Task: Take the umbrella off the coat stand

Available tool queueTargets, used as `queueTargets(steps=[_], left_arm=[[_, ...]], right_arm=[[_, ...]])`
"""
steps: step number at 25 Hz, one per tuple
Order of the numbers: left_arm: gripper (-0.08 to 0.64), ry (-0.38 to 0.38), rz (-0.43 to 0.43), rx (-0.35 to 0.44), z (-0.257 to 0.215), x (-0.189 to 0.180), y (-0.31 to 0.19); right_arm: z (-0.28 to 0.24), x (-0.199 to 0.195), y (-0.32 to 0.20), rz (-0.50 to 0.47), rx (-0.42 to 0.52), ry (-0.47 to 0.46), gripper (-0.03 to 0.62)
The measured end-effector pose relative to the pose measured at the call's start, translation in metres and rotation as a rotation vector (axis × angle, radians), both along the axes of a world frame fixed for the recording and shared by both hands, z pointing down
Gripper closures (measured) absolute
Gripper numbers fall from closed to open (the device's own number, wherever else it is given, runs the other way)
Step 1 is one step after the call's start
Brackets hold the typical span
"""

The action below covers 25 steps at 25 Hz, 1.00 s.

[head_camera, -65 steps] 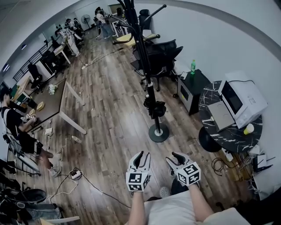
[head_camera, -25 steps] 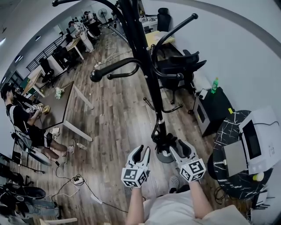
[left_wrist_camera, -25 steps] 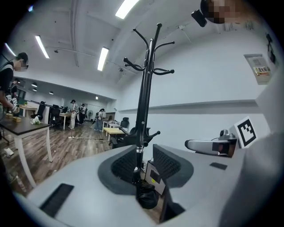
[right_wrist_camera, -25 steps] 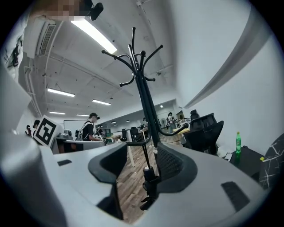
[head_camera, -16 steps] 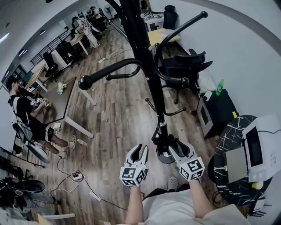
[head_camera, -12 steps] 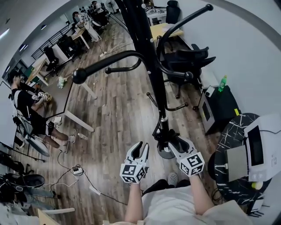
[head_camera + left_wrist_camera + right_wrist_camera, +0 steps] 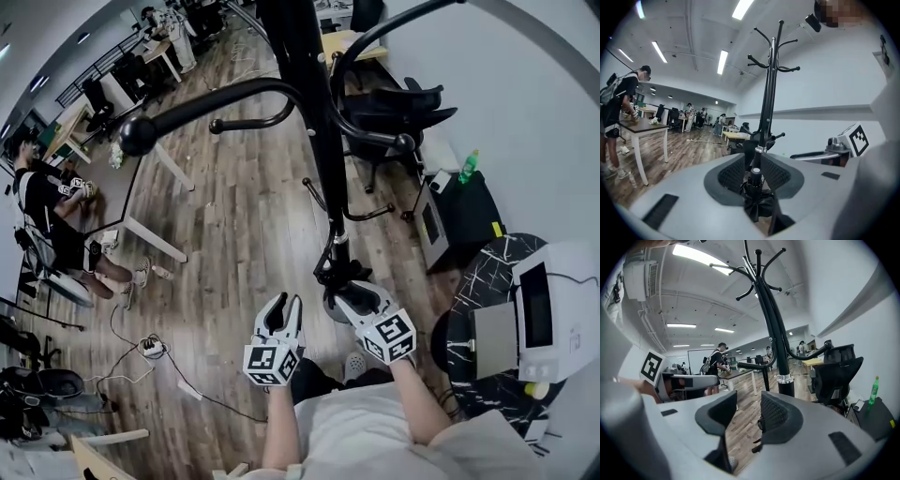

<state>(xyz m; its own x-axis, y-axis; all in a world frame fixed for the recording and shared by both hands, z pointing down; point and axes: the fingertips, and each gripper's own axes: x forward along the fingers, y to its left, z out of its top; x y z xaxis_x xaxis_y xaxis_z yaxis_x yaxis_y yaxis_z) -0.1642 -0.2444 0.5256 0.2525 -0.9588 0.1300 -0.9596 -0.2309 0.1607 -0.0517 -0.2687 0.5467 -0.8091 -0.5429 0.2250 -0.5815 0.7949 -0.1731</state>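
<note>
A black coat stand [image 7: 314,122] rises through the middle of the head view. A folded black umbrella [image 7: 339,274] hangs low on its pole, just above the round foot. My right gripper [image 7: 354,292] is at the umbrella's near side. Its jaws stand open and have just been closing. In the right gripper view [image 7: 749,401] only floor shows between them, and the stand's pole [image 7: 776,324] rises just right of the gap. My left gripper [image 7: 284,305] is open, a little left of the umbrella. In the left gripper view [image 7: 757,161] the umbrella [image 7: 757,201] hangs straight ahead, beyond the tips.
A black office chair [image 7: 389,112] stands behind the stand. A dark cabinet [image 7: 459,220] with a green bottle [image 7: 466,166] and a round marble table [image 7: 478,291] with a printer are at the right. A desk [image 7: 141,187], a person [image 7: 47,216] and a floor power strip [image 7: 150,349] are at the left.
The stand has come much closer and larger in the head view. Both grippers have sunk towards its foot, and the right one has moved up beside the umbrella.
</note>
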Motion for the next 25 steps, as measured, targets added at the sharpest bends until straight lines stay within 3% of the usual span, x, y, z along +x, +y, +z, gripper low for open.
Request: queueTargets(steps=[8, 15, 25], left_arm=[[0.442, 0.056, 0.046, -0.028, 0.008, -0.003, -0.005], [0.442, 0.027, 0.125, -0.025, 0.005, 0.003, -0.033], [0.442, -0.017, 0.288, -0.086, 0.02, 0.023, -0.079]], right_arm=[[0.002, -0.008, -0.023, 0.042, 0.0, 0.007, 0.43], [0.004, -0.008, -0.039, 0.078, 0.017, 0.047, 0.434], [0.004, -0.007, -0.065, 0.163, 0.016, 0.063, 0.454]])
